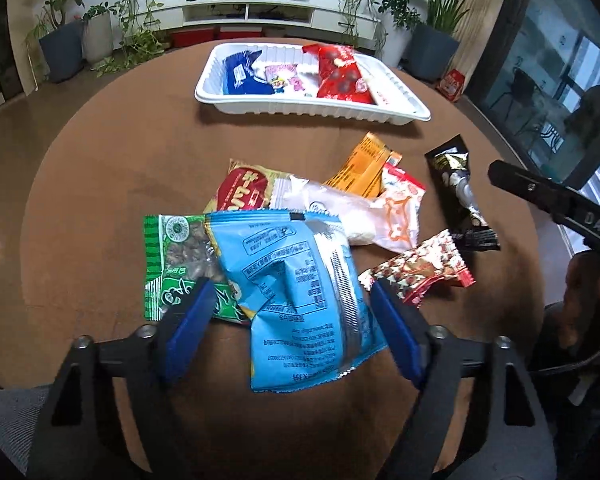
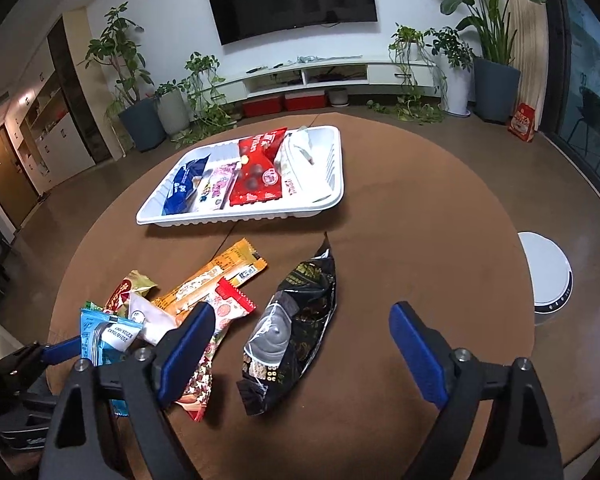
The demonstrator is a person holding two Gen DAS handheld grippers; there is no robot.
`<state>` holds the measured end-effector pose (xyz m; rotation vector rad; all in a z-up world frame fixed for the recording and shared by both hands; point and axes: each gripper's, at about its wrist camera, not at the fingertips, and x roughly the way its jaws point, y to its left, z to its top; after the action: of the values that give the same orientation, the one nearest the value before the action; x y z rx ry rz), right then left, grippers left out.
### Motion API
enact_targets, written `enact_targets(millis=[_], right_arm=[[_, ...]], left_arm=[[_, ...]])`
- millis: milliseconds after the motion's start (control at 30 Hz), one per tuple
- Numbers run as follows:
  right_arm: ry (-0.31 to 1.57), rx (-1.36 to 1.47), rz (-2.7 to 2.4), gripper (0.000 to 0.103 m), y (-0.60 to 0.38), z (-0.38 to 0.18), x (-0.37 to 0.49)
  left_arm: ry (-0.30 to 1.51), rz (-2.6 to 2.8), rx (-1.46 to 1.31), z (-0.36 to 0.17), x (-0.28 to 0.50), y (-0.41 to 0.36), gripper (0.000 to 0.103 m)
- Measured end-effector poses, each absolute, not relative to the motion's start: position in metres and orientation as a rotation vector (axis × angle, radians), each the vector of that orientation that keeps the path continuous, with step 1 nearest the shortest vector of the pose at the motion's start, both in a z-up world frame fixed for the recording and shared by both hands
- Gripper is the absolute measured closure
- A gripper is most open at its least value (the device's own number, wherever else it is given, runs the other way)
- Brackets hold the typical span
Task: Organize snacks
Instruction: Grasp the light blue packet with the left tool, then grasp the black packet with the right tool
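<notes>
- The blue bag [image 1: 296,292] lies on the near part of the table [image 1: 100,184], at the front of a loose pile of snacks, back side up and creased; its upper left corner overlaps the green bag [image 1: 172,264].
- The left gripper [image 1: 290,328] straddles the blue bag with its jaws partly apart; the pads [image 1: 188,332] do not seem to press on the wrapper yet, so I count nothing as held.
- Risk: the left pad sits over the green bag, so a squeeze here could pinch both bags and drag the green one along.
- Risk: the blue bag is puffy and slick, and a grip on a crease alone may slip once lifted.
- The patterned red bag [image 1: 416,272] lies just beside the right pad and could be nudged or caught.
- The right gripper [image 2: 300,340] hangs wide apart above the black bag [image 2: 296,328], holding nothing; that bag is long and glossy, so a grip off its middle may let it tip and slide.
- Both grippers work near each other, so a bump is possible.
- The white tray [image 1: 300,108], far across the table, already holds several packets; a dropped bag may land on its rim.
</notes>
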<state>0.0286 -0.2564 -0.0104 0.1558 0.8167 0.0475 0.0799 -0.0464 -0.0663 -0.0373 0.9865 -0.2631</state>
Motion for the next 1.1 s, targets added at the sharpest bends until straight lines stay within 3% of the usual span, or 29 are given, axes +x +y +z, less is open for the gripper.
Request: enact_targets(millis=[67, 533, 1100], right_arm=[[0.822, 0.158, 0.051, 0.012, -0.256, -0.012, 0.029], [0.843, 0.161, 0.066, 0.014, -0.254, -0.014, 0.03], [0.881, 0.189, -0.001, 0.015, -0.267, -0.023, 0.034]], left_arm=[[0.974, -0.278, -0.048, -0.067, 0.082, -0.045, 0.038], [0.969, -0.341, -0.069, -0.065, 0.082, -0.032, 0.05], [0.921, -0.389, -0.089, -0.054, 0.068, -0.027, 0.051]])
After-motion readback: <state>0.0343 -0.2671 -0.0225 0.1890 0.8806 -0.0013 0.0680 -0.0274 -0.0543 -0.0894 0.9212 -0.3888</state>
